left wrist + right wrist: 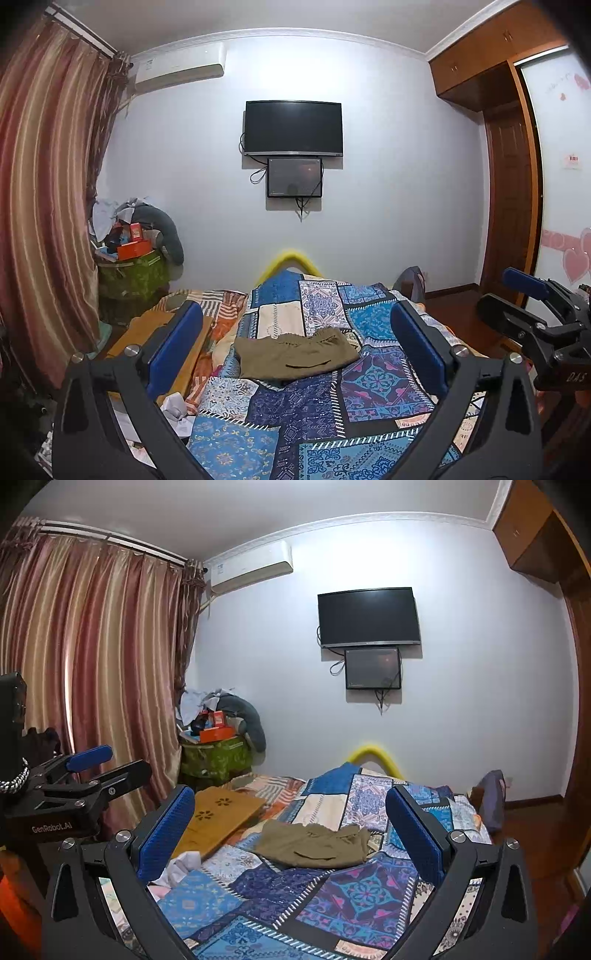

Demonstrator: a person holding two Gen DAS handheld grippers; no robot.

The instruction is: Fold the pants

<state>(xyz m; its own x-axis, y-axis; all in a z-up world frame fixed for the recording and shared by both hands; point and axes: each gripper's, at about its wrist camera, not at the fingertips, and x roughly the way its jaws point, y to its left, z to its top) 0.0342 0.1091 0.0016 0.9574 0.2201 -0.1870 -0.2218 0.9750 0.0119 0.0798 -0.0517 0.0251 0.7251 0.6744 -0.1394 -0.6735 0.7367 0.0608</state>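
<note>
Olive-brown pants (295,355) lie folded into a compact rectangle on the blue patchwork bedspread (295,417); they also show in the right wrist view (314,843). My left gripper (295,332) is open and empty, held above the bed short of the pants. My right gripper (290,816) is open and empty too, also held back from the pants. The right gripper shows at the right edge of the left wrist view (532,295), and the left gripper at the left edge of the right wrist view (99,764).
A wooden board (218,819) lies on the bed's left side, with crumpled white paper (181,867) near it. A cluttered green box (214,757) stands by the striped curtain (92,664). A TV (293,127) hangs on the far wall. A wardrobe (509,184) stands right.
</note>
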